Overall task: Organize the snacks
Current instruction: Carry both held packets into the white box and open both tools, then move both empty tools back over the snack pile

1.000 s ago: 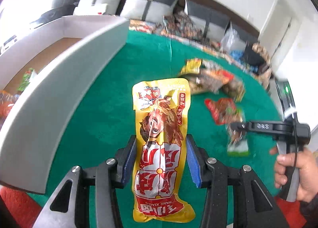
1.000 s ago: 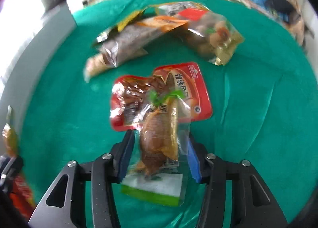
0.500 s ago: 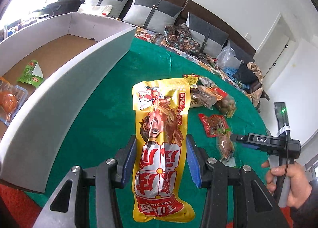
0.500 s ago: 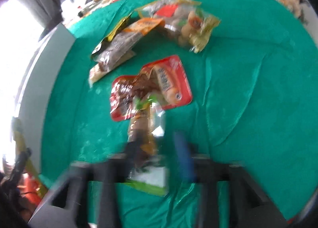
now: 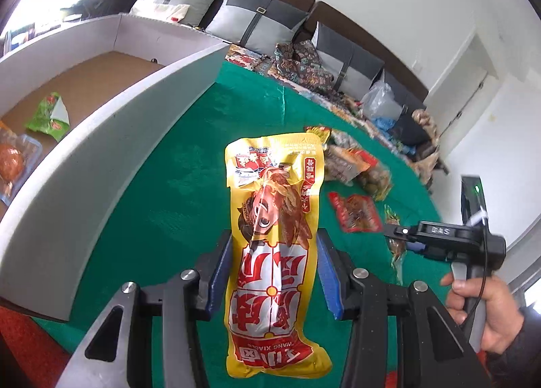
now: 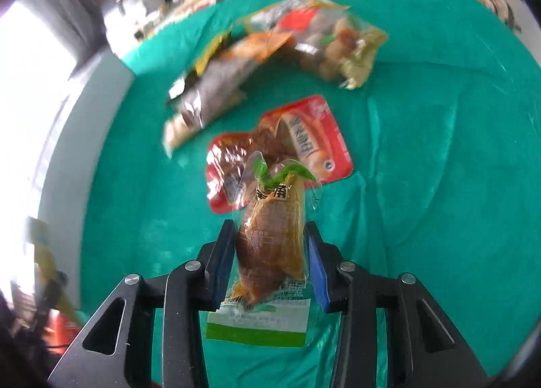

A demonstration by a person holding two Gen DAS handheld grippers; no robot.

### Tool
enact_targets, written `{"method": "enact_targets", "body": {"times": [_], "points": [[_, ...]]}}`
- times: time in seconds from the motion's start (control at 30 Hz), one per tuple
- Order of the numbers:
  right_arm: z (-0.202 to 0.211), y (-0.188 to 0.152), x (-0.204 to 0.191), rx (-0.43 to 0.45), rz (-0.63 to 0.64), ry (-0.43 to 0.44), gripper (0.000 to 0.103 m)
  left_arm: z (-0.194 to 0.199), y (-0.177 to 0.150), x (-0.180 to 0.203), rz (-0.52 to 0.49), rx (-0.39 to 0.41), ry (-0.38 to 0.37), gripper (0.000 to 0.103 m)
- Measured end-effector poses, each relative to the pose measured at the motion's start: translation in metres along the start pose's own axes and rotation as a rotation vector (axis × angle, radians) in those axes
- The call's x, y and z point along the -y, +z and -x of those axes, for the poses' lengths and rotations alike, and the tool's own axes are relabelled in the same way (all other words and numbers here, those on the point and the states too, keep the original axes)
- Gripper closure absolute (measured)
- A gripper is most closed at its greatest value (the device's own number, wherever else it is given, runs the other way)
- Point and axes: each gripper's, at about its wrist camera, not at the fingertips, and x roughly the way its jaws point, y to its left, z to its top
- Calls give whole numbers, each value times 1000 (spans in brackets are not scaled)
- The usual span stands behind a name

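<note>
My left gripper (image 5: 274,273) is shut on a long yellow snack packet (image 5: 274,219), held above the green tablecloth (image 5: 186,168) beside the white box wall (image 5: 101,151). My right gripper (image 6: 270,252) has its jaws closing on a clear packet with a brown snack and green print (image 6: 270,229); both blue pads touch its sides. That packet's far end overlaps a red packet (image 6: 314,141) lying on the cloth. In the left wrist view, the right gripper (image 5: 399,235) sits low at the right, held by a hand (image 5: 483,306).
A loose pile of snack packets (image 6: 270,60) lies beyond the red one. The open cardboard box (image 5: 84,83) at the left holds a green packet (image 5: 50,114) and an orange one (image 5: 13,161). Sofa cushions (image 5: 253,19) line the far wall.
The right gripper drew back in a blur half a second ago and now has the clear packet between its pads again. The left view rolled a little; its grip on the yellow packet is unchanged.
</note>
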Motion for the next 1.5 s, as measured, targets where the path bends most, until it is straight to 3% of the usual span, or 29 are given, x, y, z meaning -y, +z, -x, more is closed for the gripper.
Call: {"method": "enact_targets", "body": {"times": [0.13,0.2,0.3,0.47,0.53,0.6,0.7,0.77,0.87,0.97,1.07,1.2,1.27,1.33,1.5], "points": [[9,-7,11,37,-71,180,62,26,21,-9,98,44,-75,57],[17,-7,-9,46,-41,262,61,48,38,-20,128,91,-72,56],[25,0,-66,44,71,385,61,81,65,-49,162,148,-8,56],[12,9,-198,-2,249,554,58,116,100,-114,196,173,211,54],[-7,5,-250,-10,298,601,46,115,110,-135,199,135,301,44],[-20,0,-281,-40,333,600,33,114,114,-156,213,109,370,16],[-49,-7,-289,-109,313,593,32,117,108,-174,201,102,462,16],[-43,-12,-273,-66,319,576,31,120,100,-176,190,112,508,16],[-48,-14,-224,33,374,434,29,122,92,-159,195,189,527,16],[-65,-8,-164,108,426,202,29,110,101,-134,130,226,466,16],[-78,6,-71,162,448,-115,29,83,108,-107,2,218,458,16],[-49,3,48,191,330,-354,29,30,113,-76,-151,99,522,16],[-31,1,108,214,236,-437,29,4,109,-62,-223,19,580,16],[-13,-2,148,231,172,-485,29,-6,104,-51,-278,-4,620,16],[-6,-6,235,247,82,-536,29,-9,91,-37,-263,-29,626,16]]}}
